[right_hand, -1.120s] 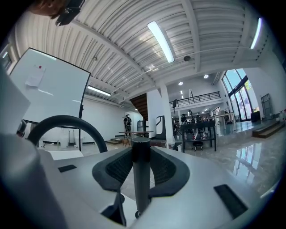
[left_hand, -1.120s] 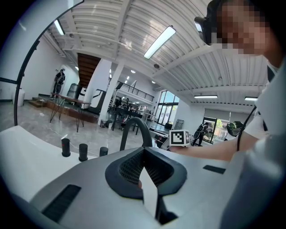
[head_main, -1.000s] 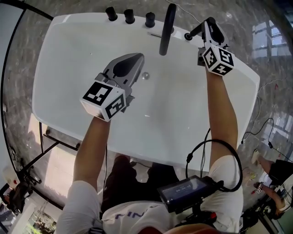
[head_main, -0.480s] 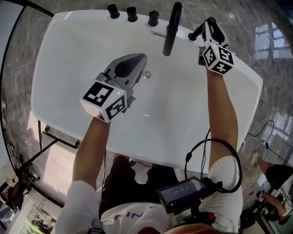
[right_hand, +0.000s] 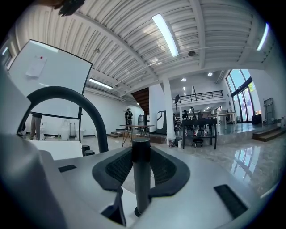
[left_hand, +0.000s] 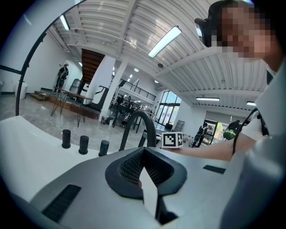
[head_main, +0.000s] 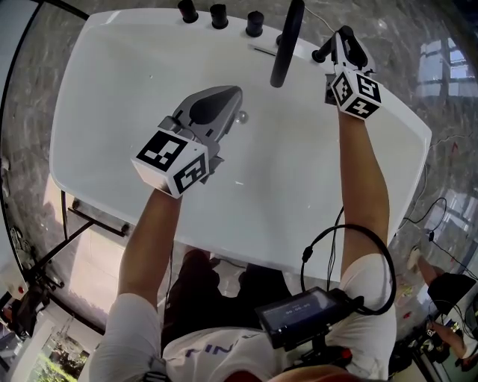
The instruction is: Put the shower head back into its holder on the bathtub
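Observation:
The black shower head (head_main: pixel 321 54) is a slim handle standing upright between the jaws of my right gripper (head_main: pixel 340 39), which is shut on it at the far right rim of the white bathtub (head_main: pixel 112 52). In the right gripper view the handle (right_hand: pixel 141 165) fills the gap of the right gripper (right_hand: pixel 142 183). The arched black faucet (head_main: pixel 287 41) stands just left of it. I cannot make out the holder. My left gripper (head_main: pixel 224 95) hovers over the tub's basin, shut and empty; the left gripper (left_hand: pixel 145 176) shows its pads together.
Three black knobs (head_main: pixel 218 13) line the far rim left of the faucet. A small chrome drain (head_main: pixel 241 116) sits in the basin just beyond the left gripper. A black metal rack (head_main: pixel 89 216) stands by the tub's near left corner. Cables lie on the marble floor (head_main: pixel 441 149) at right.
My right gripper has sunk a little with the shower head, closer to the faucet and rim. The left gripper has kept its place. The head view has shifted slightly.

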`<state>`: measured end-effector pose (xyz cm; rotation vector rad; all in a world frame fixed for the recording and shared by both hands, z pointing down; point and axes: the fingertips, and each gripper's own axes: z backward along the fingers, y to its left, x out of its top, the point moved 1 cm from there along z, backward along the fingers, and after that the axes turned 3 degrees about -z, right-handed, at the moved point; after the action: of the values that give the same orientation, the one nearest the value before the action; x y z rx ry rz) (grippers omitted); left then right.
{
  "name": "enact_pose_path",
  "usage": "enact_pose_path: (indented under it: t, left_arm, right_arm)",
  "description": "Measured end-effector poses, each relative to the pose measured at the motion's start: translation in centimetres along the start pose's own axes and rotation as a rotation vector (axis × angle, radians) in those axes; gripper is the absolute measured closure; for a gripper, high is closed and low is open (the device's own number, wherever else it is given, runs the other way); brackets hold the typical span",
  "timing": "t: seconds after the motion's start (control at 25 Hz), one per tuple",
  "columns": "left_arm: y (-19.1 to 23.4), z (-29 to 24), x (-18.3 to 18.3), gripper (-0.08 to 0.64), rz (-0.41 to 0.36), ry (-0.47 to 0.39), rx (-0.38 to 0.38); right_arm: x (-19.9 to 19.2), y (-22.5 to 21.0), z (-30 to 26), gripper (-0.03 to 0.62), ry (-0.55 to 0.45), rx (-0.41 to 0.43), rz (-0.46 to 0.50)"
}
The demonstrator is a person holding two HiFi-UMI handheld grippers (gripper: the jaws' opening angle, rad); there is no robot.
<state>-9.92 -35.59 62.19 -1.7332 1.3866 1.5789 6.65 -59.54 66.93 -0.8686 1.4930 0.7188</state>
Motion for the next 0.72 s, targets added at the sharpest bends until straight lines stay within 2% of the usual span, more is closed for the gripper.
enact_pose_path:
  t: [0.32,0.52,0.64,0.72]
  left_arm:
    - [-0.6,0.0,0.2,0.546,0.003,-0.006,0.000]
    - [-0.8,0.2,0.2,0.546,0.005,-0.004,0.008]
    - [-1.5,0.6,-0.2,0.546,0.012,0.001,0.002]
    - [-1.8,0.9,-0.4,0.546,0.010,0.007,0.005]
  right_arm:
    - [-0.6,-0.3,-0.9,0.469,0.037,-0.009,0.003]
    - [-0.6,-0.7,-0.4,0.469,0.033,-0.011,-0.051]
    - [-0.2,-1.1,0.1,0.411,0.018,0.002,-0.081]
    - [0.2,-1.1,0.5,0.403,0.011,0.015,-0.075]
